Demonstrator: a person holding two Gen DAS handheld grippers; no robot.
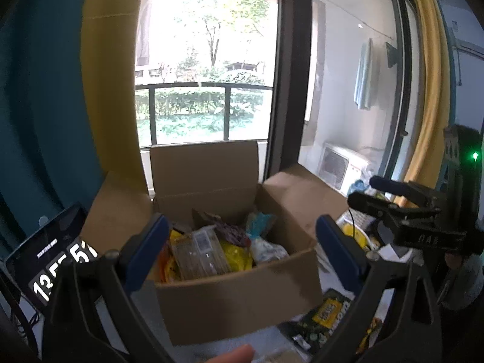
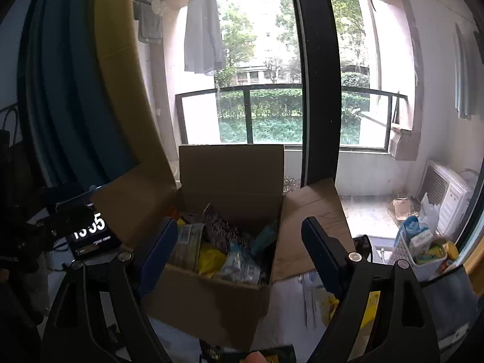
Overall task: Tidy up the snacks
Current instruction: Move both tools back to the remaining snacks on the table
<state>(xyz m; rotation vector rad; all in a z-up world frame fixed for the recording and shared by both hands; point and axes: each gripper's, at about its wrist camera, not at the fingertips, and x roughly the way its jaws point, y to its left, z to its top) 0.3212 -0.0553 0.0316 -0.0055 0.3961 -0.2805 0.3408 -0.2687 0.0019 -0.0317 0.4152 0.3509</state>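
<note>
brown cardboard box (image 1: 242, 299), yellow snack packet (image 1: 236, 254), dark speckled packet (image 2: 222, 231), blue finger pads (image 2: 157, 251)

Bright balcony window behind a cluttered surface

Daylight pours through a tall window (image 2: 272, 69) split by a dark frame post (image 2: 314, 75); outside, a black railing (image 2: 248, 90), green hedges and trees. A pale shirt (image 2: 202, 27) hangs on the balcony, an air-conditioner unit (image 2: 447, 193) sits right, and teal and yellow curtains (image 1: 45, 90) flank the glass
</note>
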